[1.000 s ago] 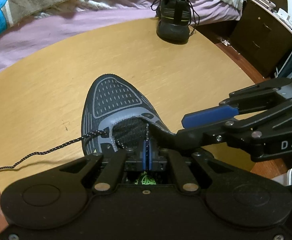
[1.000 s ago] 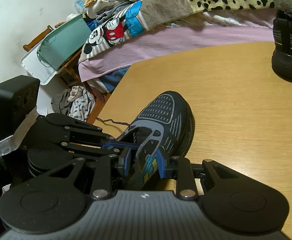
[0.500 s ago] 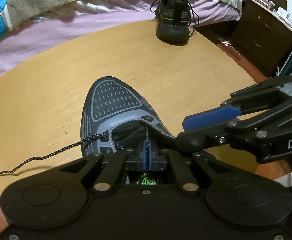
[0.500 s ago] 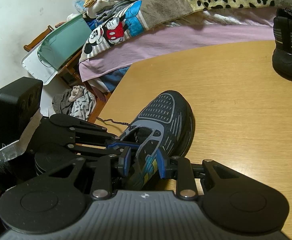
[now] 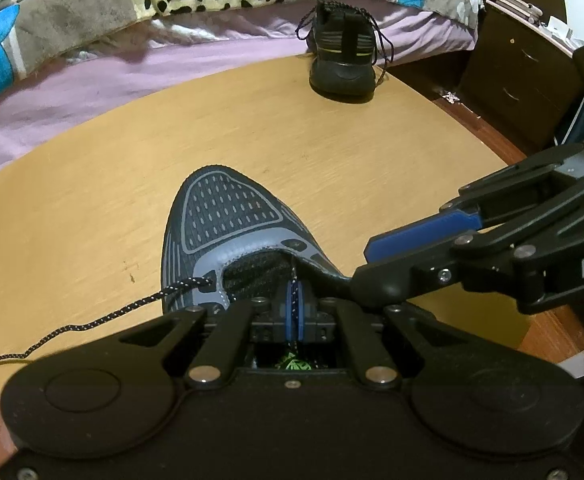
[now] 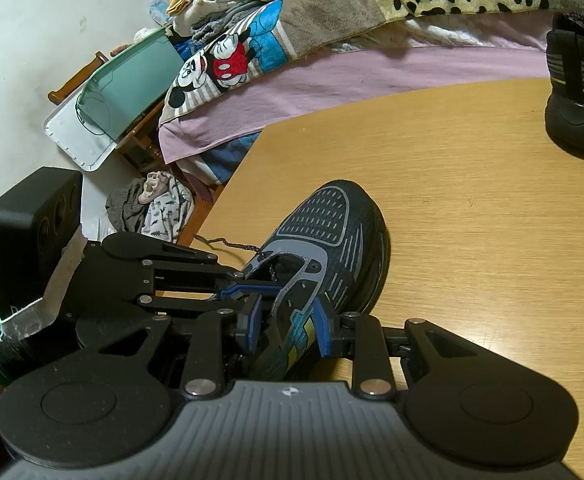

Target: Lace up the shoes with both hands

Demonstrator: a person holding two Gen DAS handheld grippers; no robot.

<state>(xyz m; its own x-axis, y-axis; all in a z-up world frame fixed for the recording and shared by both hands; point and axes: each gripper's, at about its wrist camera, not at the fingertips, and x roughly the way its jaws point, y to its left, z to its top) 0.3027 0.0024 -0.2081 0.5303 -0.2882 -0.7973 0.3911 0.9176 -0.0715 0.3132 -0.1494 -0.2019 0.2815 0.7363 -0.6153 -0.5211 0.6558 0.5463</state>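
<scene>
A dark blue and grey shoe [image 5: 227, 220] stands on the wooden table [image 5: 91, 160] with its toe pointing away from me. My left gripper [image 5: 294, 308] is shut on the speckled black lace just above the tongue. The lace's other end [image 5: 91, 322] leaves a left eyelet and trails off across the table. My right gripper [image 6: 289, 326] is shut on the shoe's right eyelet wall [image 6: 304, 292], one pad inside and one outside. In the left wrist view the right gripper [image 5: 362, 264] reaches in from the right. The right wrist view has the left gripper [image 6: 267, 286] coming in from the left over the shoe [image 6: 332, 216].
A second black shoe [image 5: 342, 56] with loose laces stands at the table's far edge, also at the right of the right wrist view [image 6: 576, 92]. Behind it lies a bed with a purple sheet [image 5: 91, 76] and blankets. A dark cabinet [image 5: 524, 64] stands at the right.
The left gripper has tipped slightly, so the shoe sits a little lower in its view. Both grips are unchanged and the right gripper has kept still.
</scene>
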